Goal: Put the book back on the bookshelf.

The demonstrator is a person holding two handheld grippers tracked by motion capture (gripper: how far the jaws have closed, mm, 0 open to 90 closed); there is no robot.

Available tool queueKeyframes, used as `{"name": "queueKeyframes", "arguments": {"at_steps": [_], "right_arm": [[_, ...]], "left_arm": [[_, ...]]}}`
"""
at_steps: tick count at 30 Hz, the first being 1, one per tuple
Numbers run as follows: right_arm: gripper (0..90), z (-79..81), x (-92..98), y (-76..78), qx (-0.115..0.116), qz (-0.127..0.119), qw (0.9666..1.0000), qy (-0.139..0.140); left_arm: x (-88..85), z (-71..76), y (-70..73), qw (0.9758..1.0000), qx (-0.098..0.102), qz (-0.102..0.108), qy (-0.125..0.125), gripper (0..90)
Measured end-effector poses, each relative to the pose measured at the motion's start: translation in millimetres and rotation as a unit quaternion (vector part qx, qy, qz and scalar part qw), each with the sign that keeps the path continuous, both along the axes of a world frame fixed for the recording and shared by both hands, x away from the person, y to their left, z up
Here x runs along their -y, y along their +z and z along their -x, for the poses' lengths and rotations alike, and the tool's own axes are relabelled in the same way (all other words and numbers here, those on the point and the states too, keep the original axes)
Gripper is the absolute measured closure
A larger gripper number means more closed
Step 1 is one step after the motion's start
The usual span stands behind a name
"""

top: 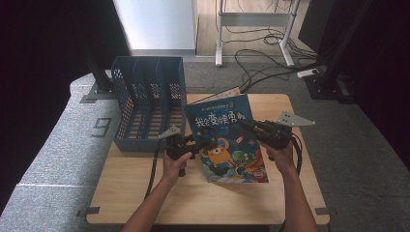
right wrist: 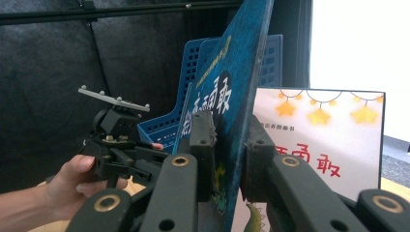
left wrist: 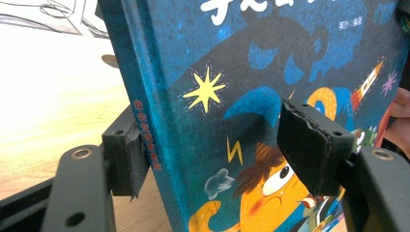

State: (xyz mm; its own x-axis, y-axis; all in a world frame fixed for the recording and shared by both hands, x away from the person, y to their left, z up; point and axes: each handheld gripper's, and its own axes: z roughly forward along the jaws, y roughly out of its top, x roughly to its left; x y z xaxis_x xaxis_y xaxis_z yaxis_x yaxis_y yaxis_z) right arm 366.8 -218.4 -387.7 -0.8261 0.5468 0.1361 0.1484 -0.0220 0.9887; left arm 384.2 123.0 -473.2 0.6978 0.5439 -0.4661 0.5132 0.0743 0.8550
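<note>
The person holds a blue hardcover picture book (top: 227, 140) with a cartoon monster on its cover, tilted up over the wooden bench (top: 145, 193). The right claw (right wrist: 227, 159) is pinched on the book's edge, one pad on each face. The left claw (left wrist: 212, 150) has the spine side between its jaws, but they stand wide and the pads do not press; it seems to be only taking its hold.

I judge the step is lifting the book to stand it up, probably for the blue plastic mesh file rack (top: 145, 104) just behind. Next the left claw should close, then both swing the book upright toward a slot.

A second, pale book (right wrist: 329, 145) with stars stands behind and may hinder the way.
</note>
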Motion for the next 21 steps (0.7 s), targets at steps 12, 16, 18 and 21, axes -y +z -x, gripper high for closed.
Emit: {"name": "queueKeyframes", "arguments": {"at_steps": [12, 16, 18, 21], "right_arm": [[83.6, 2.1, 0.2, -0.4, 0.011, -0.039, 0.9984, 0.04], [83.4, 1.8, -3.8, -4.4, 0.019, -0.03, 0.9981, 0.049], [83.3, 1.8, -5.6, -5.0, 0.018, -0.022, 0.9982, 0.052], [82.9, 1.7, -5.9, -5.2, 0.016, -0.019, 0.9983, 0.053]], "left_arm": [[-7.6, 1.3, 12.9, 0.9997, 0.022, 0.001, -0.001, 30.7], [-15.0, -0.1, 15.7, 0.9997, 0.024, 0.0, 0.005, 30.8], [-17.2, -0.3, 16.2, 0.9997, 0.025, 0.0, 0.007, 30.9], [-17.5, 0.4, 16.6, 0.9996, 0.027, 0.001, 0.007, 30.9]]}}
